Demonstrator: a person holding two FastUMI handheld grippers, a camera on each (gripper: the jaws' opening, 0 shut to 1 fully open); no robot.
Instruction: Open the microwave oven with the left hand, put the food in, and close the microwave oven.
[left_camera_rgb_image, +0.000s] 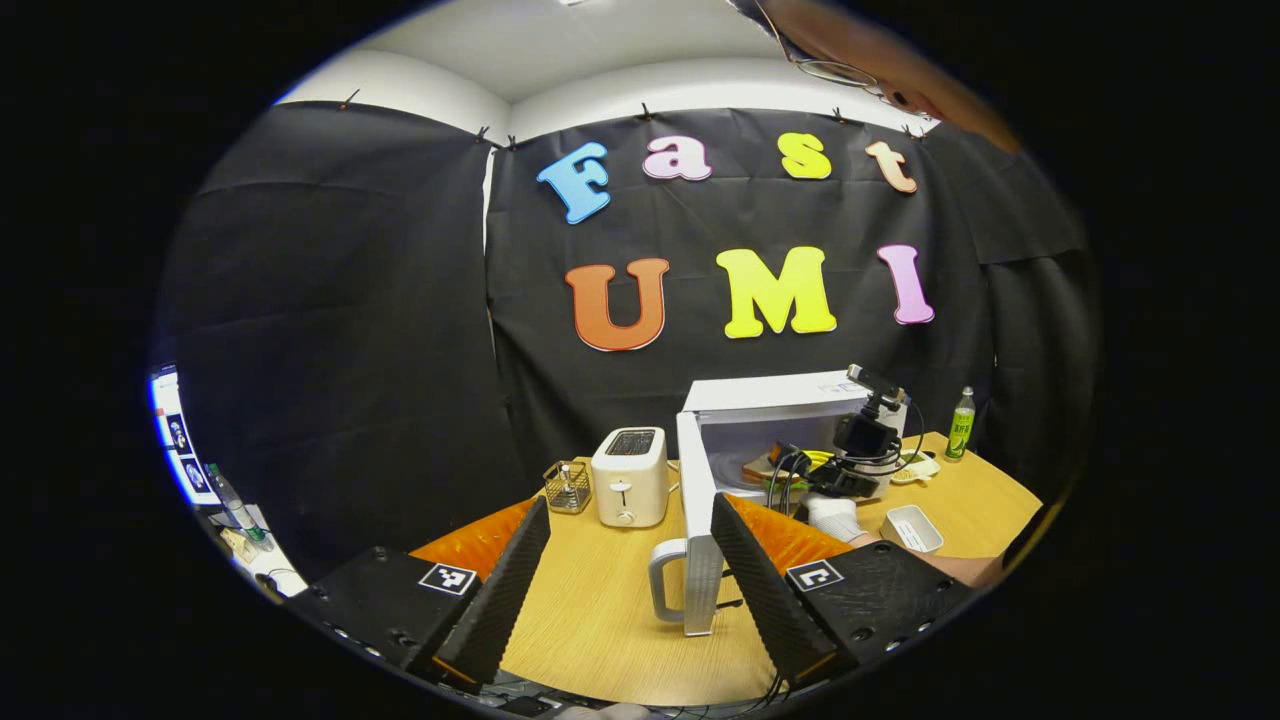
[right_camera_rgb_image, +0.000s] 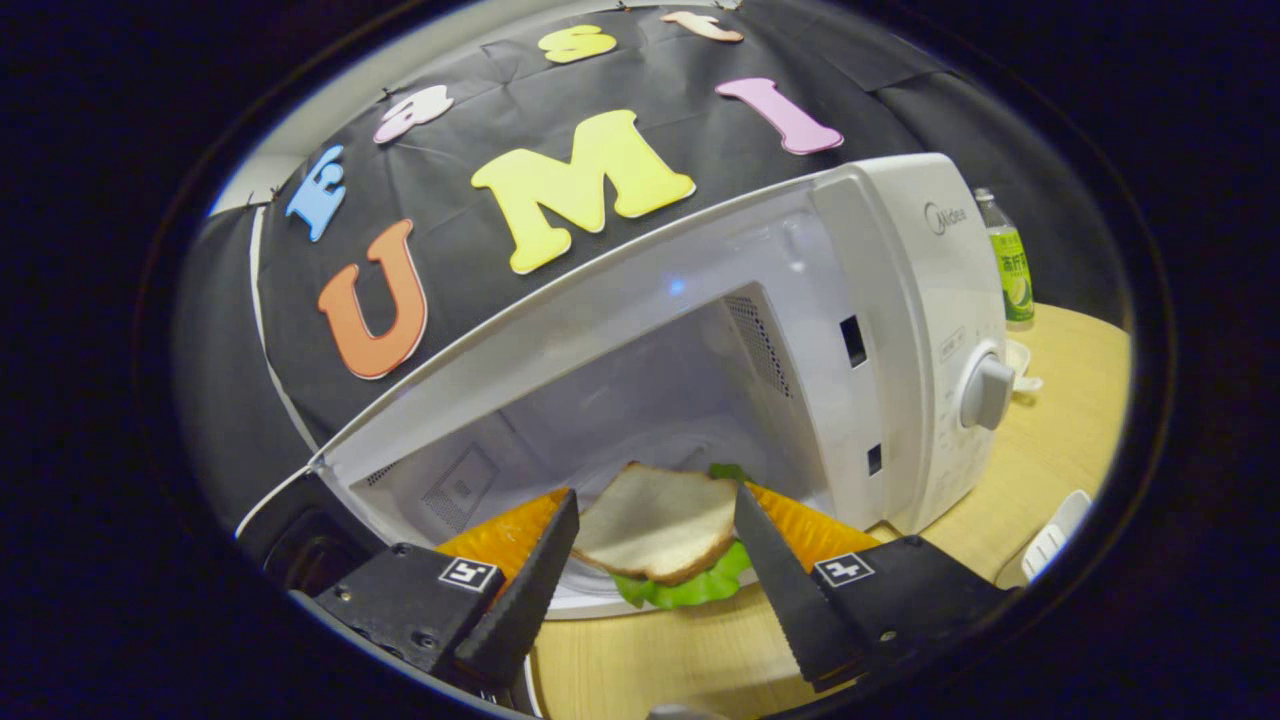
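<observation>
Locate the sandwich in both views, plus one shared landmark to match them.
Left gripper view: sandwich sits right of centre, small, inside the open microwave, partly behind the right gripper.
Right gripper view: sandwich is at bottom centre, between the right gripper's open jaws, at the microwave's mouth.
Shared landmark: green bottle, on the table right of the microwave.

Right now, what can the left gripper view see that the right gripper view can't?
Left gripper view: the toaster, a wire basket beside it, the open door's handle, and the right gripper at the microwave. Right gripper view: the microwave's dial and inner vents. Both: the open microwave, the sandwich, the green bottle and the wooden table.
</observation>
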